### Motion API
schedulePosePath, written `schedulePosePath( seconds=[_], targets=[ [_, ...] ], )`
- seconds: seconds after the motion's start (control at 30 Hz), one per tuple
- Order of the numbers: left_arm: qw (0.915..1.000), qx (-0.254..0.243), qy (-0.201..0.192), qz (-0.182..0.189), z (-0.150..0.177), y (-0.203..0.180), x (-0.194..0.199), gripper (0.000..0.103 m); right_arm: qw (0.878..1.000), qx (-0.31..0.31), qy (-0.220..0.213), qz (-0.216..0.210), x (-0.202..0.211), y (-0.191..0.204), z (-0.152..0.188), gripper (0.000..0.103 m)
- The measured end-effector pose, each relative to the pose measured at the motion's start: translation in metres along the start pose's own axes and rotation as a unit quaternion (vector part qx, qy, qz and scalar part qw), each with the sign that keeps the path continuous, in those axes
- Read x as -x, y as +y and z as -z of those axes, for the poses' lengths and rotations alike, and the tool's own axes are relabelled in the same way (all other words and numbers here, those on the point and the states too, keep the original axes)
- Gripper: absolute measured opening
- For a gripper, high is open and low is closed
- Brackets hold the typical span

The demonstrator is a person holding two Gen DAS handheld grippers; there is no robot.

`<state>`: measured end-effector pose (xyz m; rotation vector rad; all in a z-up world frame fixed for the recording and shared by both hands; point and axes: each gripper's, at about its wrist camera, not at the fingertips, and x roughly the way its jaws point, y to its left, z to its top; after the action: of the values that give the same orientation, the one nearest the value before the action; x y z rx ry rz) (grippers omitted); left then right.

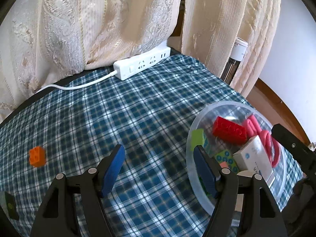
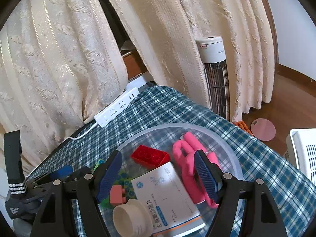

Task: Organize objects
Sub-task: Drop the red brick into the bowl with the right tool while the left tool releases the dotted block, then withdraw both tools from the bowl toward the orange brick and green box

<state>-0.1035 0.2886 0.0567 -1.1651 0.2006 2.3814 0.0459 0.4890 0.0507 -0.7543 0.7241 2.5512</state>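
place: home | cues: curtains (image 2: 59,63), tower heater (image 2: 215,75), plaid tablecloth (image 1: 138,108)

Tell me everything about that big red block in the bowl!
The red block is a chunky plastic building brick, long and rectangular, with round studs on top. It lies tilted inside the clear plastic bowl, near its far side. The white medicine box sits just in front of it, and the pink scissors lie beside it. In the left wrist view it leans up on the pile. No gripper touches it.
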Motion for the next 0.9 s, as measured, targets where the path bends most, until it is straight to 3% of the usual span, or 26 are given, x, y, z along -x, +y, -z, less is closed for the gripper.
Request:
schedulePosePath(
  seconds=[0.47, 0.9],
  targets=[
    [0.9993, 0.026, 0.0, -0.027, 0.02, 0.033, 0.019, 0.073, 0.999, 0.035, 0.009, -0.026, 0.005, 0.043, 0.014, 0.08],
    [0.9952, 0.063, 0.0, -0.075, 0.049, 0.09, 0.044, 0.073, 0.995, 0.078, 0.03, -0.05, 0.0, 0.1, 0.037, 0.082]
  ],
)
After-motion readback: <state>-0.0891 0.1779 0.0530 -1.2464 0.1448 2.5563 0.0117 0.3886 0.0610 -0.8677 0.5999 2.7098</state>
